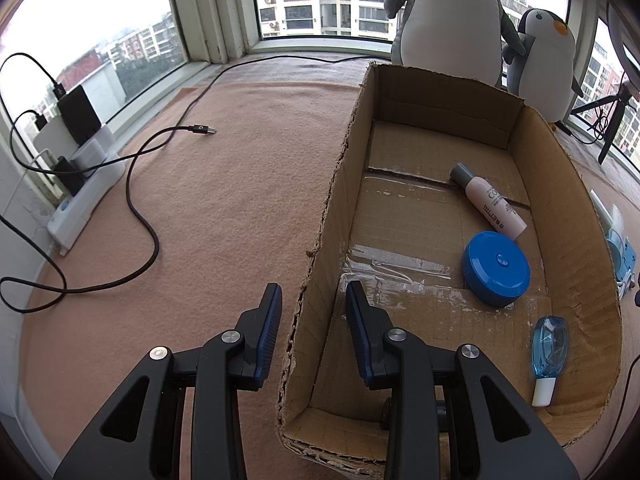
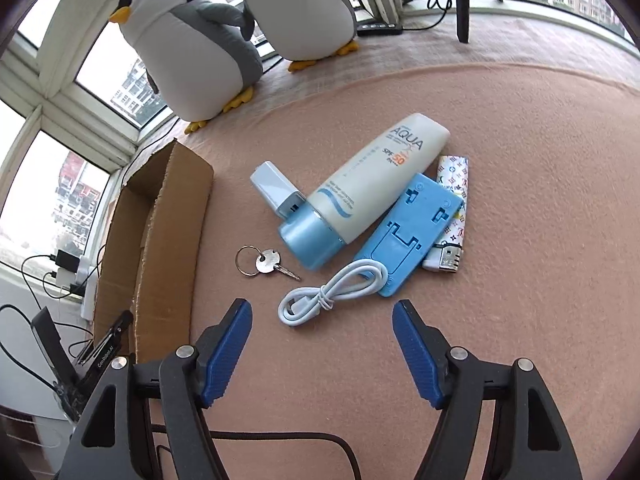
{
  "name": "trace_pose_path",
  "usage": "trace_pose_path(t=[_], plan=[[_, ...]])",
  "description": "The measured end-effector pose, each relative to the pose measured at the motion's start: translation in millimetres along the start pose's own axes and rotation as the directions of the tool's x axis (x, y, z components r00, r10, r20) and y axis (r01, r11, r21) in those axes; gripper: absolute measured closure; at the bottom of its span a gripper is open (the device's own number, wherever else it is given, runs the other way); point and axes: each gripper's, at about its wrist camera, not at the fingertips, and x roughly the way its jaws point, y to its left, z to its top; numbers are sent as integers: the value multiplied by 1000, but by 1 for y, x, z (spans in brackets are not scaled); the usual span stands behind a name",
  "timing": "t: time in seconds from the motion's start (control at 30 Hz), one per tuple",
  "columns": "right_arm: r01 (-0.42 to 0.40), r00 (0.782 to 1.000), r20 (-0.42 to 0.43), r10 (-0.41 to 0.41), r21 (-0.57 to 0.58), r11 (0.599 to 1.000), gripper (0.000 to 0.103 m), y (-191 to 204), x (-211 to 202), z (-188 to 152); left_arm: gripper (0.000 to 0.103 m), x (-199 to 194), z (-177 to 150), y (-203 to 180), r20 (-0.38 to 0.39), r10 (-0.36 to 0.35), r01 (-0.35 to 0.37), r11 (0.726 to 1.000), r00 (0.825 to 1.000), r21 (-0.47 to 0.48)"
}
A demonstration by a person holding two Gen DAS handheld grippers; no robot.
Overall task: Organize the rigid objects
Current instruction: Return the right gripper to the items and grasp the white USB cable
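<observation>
The left gripper (image 1: 312,312) straddles the near left wall of the open cardboard box (image 1: 332,216), one finger outside and one inside; whether its pads clamp the wall cannot be told from this view, though the jaws are at their narrowest. Inside the box, from near to far, a clear blue correction-tape dispenser (image 1: 548,354) lies with its white tip toward the camera, a round blue tin (image 1: 496,268) sits flat, and a pink bottle (image 1: 490,204) lies diagonally with its grey cap toward the far left. The right gripper (image 2: 322,314) hangs released and empty above the pink felt mat (image 2: 520,160). Just beyond its fingertips lies a coiled white cable (image 2: 332,292), then a key on a ring (image 2: 266,262) to the left, touching nothing. Past them a sunscreen tube (image 2: 360,196) lies with its blue cap toward the camera and its long axis running up to the right, a blue stand (image 2: 412,232) and a patterned lighter (image 2: 452,216) beside it, a small white case (image 2: 276,188) on its left. Two plush penguins (image 2: 192,48) stand by the windows (image 2: 48,112).
</observation>
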Motion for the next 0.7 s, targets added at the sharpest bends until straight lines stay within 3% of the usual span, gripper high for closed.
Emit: trace_pose_path(t=[0.27, 0.57, 0.7], plan=[[5, 999, -50, 0, 108, 994, 44, -10, 21, 8, 72, 0, -1, 1, 4, -6, 6, 1000, 1000, -9], [26, 999, -47, -20, 124, 992, 45, -2, 32, 16, 72, 0, -1, 1, 5, -8, 8, 1000, 1000, -11], [49, 998, -53, -44, 106, 993, 54, 3, 36, 20, 72, 0, -1, 0, 6, -10, 10, 1000, 1000, -12]])
